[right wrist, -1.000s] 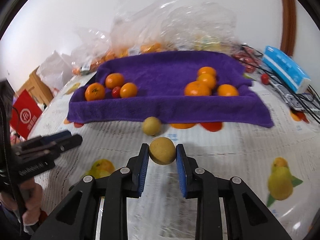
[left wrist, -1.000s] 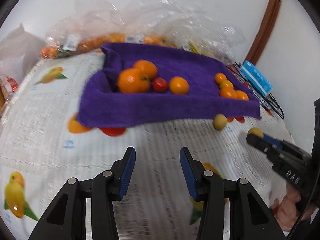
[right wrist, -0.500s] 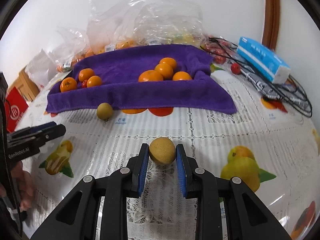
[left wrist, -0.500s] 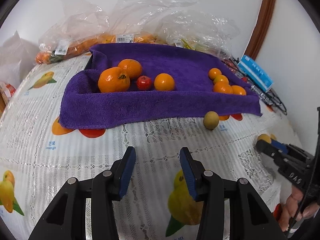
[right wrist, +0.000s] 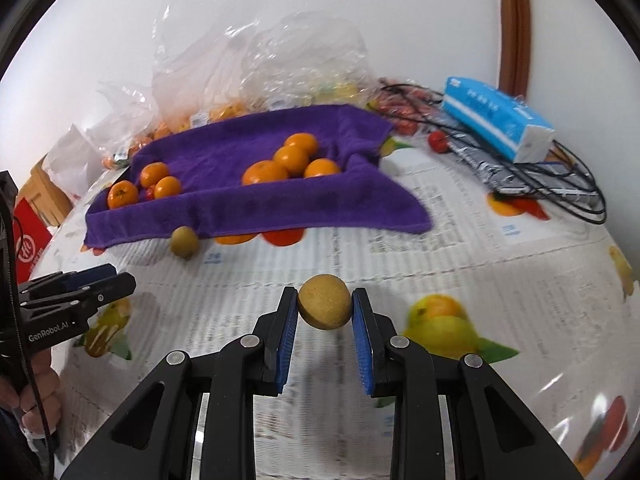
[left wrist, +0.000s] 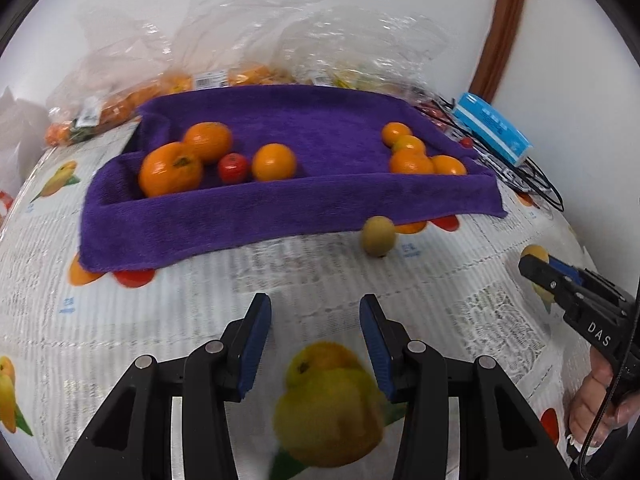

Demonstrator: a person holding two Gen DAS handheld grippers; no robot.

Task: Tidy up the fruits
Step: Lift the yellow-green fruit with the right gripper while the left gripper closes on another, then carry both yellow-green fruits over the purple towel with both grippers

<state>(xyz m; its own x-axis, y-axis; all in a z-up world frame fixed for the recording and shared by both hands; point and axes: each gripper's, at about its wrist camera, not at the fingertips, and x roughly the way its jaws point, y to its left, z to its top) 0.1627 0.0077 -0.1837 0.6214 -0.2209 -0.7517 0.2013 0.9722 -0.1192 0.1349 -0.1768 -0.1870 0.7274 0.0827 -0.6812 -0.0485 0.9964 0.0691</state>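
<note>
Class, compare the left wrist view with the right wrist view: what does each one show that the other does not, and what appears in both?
Only the left wrist view shows the open left gripper head-on, with nothing between its pads, and the red fruit in full among the oranges.

Only the right wrist view shows the right gripper head-on, shut on a tan round fruit, plus the red box at the table's left edge.

Both show the purple towel, a loose tan fruit in front of it, the blue tissue pack and the plastic bags.

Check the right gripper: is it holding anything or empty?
Holding. The right gripper is shut on a tan round fruit, both blue pads touching its sides.
</note>
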